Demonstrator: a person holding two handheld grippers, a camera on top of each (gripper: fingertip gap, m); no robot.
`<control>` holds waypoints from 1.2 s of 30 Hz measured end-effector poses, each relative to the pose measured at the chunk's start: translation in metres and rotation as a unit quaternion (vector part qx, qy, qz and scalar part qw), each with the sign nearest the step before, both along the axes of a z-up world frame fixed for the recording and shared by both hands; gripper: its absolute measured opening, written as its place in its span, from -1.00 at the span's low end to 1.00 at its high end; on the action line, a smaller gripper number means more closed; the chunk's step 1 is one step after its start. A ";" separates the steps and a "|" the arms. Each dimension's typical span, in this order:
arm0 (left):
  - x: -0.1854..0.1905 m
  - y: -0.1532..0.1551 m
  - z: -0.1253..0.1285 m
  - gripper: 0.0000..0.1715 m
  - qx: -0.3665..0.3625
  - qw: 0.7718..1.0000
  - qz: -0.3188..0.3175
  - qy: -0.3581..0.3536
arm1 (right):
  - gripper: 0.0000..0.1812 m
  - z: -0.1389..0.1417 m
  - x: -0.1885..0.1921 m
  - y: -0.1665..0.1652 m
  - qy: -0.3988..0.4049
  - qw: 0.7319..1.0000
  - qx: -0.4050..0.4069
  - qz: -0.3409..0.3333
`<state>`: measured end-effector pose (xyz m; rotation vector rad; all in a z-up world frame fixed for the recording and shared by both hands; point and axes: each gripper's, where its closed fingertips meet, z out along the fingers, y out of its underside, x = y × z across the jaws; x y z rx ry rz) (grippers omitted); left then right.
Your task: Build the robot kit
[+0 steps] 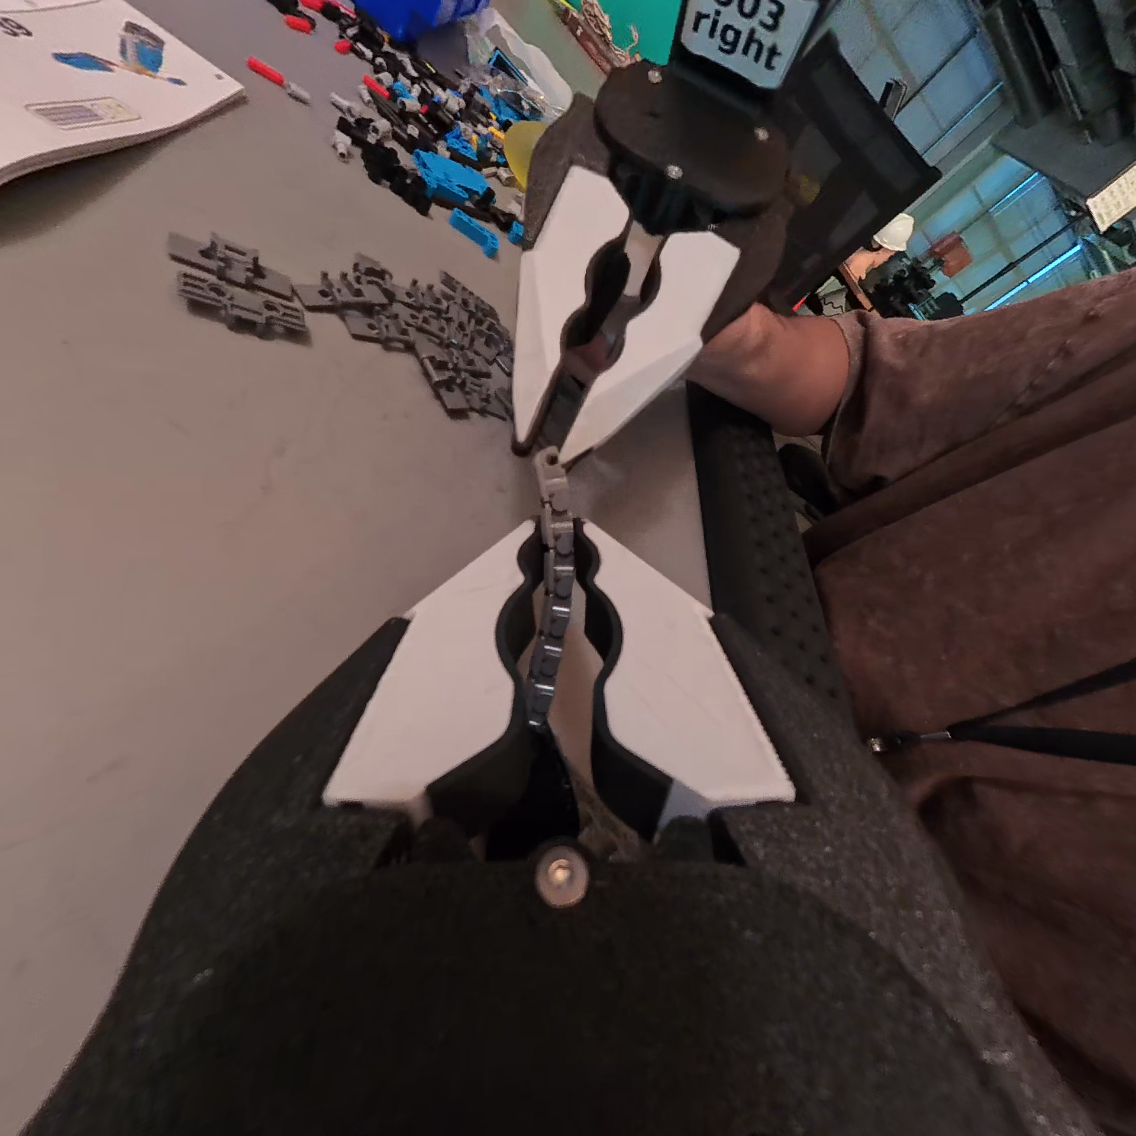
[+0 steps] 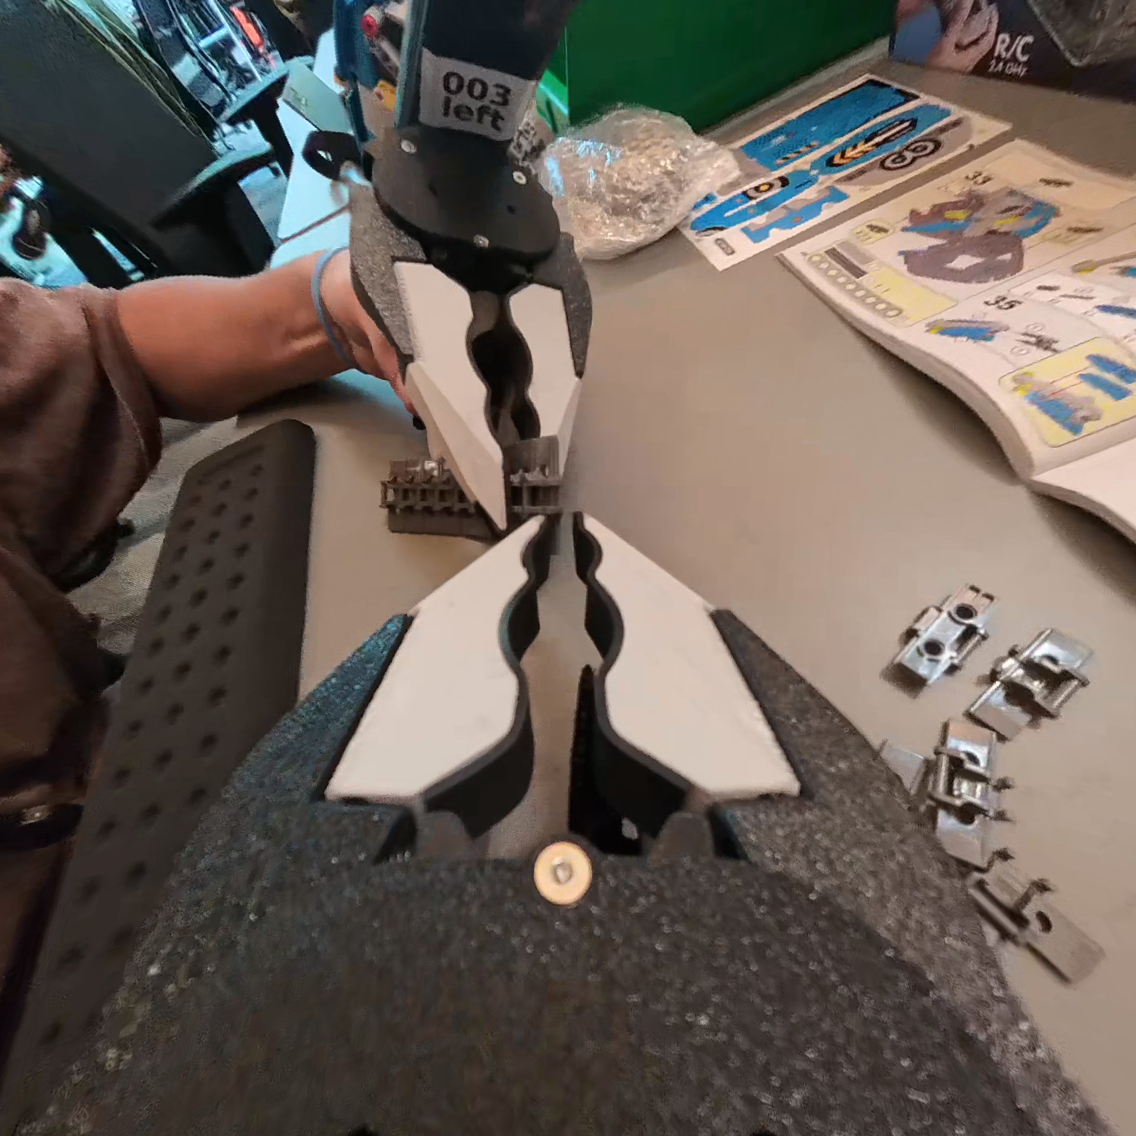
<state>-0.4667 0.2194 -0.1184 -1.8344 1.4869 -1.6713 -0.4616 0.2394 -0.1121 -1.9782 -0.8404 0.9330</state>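
A: Report your left gripper [image 1: 556, 528].
B: Your jaws are clamped on a grey track chain [image 1: 549, 621], held above the grey worktop [image 1: 184, 553].
A: And your right gripper [image 2: 559, 522]?
B: Jaws nearly closed, pinching the chain's end link [image 1: 549, 473]. Loose grey links [image 2: 983, 725] lie to its right.

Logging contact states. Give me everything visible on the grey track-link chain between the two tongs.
The grey track-link chain is a run of small, dark grey, plastic-looking links joined end to end, its end link lighter grey. In the left wrist view it runs edge-on along the gap of the left tongs, which are shut on it. The lighter end reaches the tips of the right tongs; whether they grip it I cannot tell. It sits over the grey table.
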 end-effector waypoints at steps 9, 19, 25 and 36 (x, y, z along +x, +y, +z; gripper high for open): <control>0.000 0.014 0.008 -0.91 -0.031 0.999 0.033 -0.021 | -0.90 0.011 0.056 0.027 -0.022 0.996 0.023 -0.089; 0.004 0.023 -0.014 -0.91 0.118 0.990 0.072 0.039 | -0.79 -0.035 0.096 0.042 -0.170 0.977 0.007 -0.131; 0.005 0.021 -0.018 -0.91 0.139 0.987 0.069 0.047 | -0.75 -0.049 0.088 0.065 -0.238 0.961 0.033 -0.137; 0.005 0.021 -0.018 -0.91 0.137 0.987 0.066 0.049 | -0.87 -0.045 0.061 0.043 -0.124 0.986 -0.090 -0.066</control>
